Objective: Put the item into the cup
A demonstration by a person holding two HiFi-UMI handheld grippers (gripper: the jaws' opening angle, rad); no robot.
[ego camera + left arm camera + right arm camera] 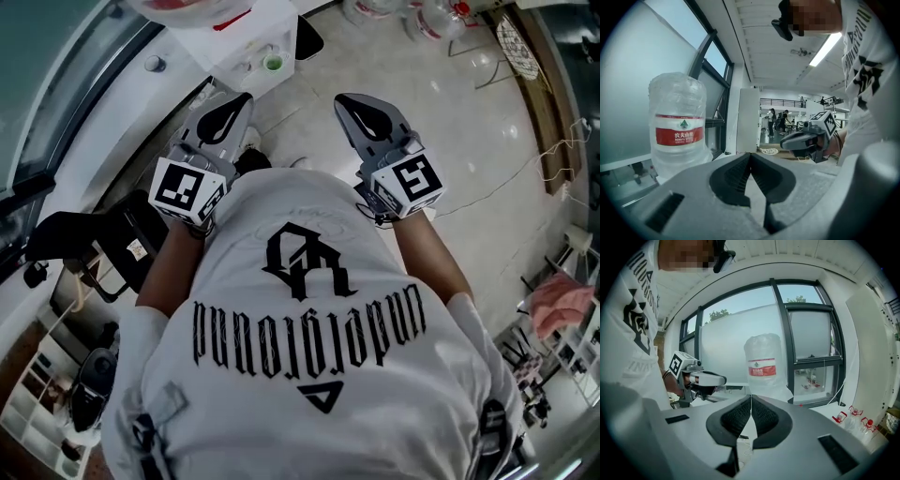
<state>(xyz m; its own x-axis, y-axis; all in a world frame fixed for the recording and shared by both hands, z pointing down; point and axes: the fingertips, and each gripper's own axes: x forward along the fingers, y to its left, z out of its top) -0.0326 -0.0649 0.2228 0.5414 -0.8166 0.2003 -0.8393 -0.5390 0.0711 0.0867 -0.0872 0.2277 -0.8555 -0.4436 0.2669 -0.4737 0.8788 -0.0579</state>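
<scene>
In the head view I hold both grippers level in front of a white T-shirt, high above the floor. My left gripper (247, 97) and right gripper (341, 98) point away from the body, jaws closed, nothing between them. Each gripper view shows its own pads pressed together: the left gripper (750, 157) and the right gripper (751, 399). Each also sees the other, the right gripper (783, 143) and the left gripper (723, 379). On a white table (234, 33) ahead stand a small cup with green inside (273, 63) and a clear cup (246, 67). I cannot make out the item.
A large water jug with a red label (678, 126) (764, 367) stands by the window. A black chair (103, 244) is at my left. Water bottles (441, 19) lie on the glossy floor at the far side, and a pink cloth (561, 295) hangs on a rack at right.
</scene>
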